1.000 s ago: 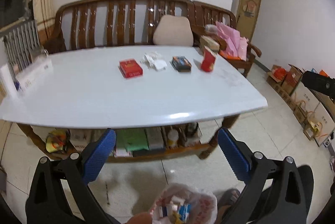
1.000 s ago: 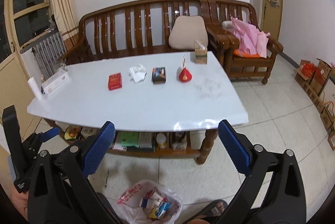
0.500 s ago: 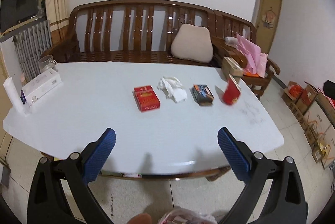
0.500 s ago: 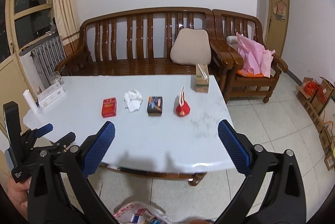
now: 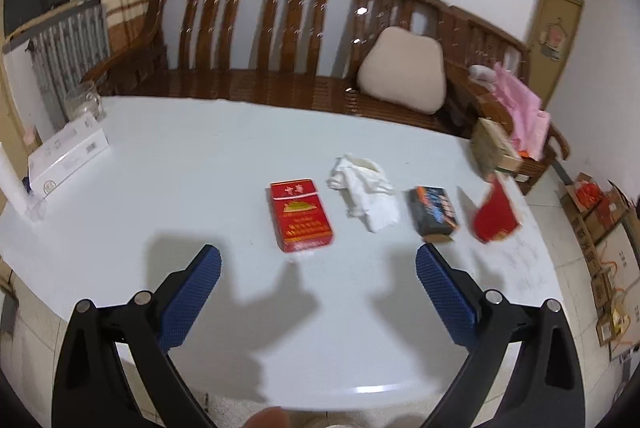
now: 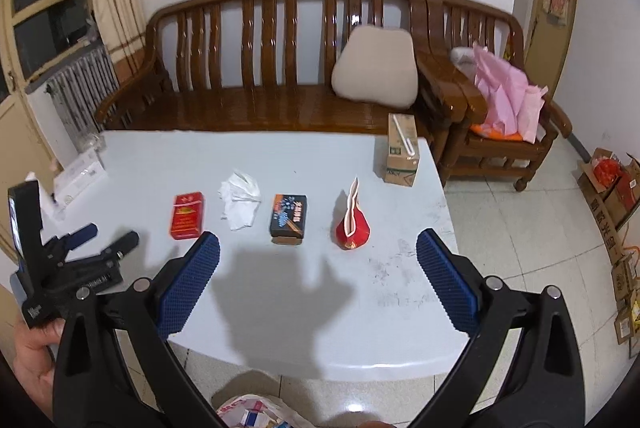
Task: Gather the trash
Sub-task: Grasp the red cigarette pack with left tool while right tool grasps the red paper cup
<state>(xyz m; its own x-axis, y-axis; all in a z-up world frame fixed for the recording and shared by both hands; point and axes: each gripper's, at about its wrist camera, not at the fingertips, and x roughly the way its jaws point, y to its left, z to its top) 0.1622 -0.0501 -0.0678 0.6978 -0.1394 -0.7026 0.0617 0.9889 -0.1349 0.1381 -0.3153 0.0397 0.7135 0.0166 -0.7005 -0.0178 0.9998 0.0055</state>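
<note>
White and glossy, the desk [image 6: 280,308] lies under both our tools; the left tool [image 5: 318,272] and right tool [image 6: 318,260] hang spread wide and empty. Nearest the left is the red pack [image 5: 301,214], then crumpled tissue [image 5: 366,194], a dark box [image 6: 288,214] and a red pouch [image 6: 352,228]. We judge the flat pack may skid on the slick top; the upright pouch could topple if nudged.
</note>
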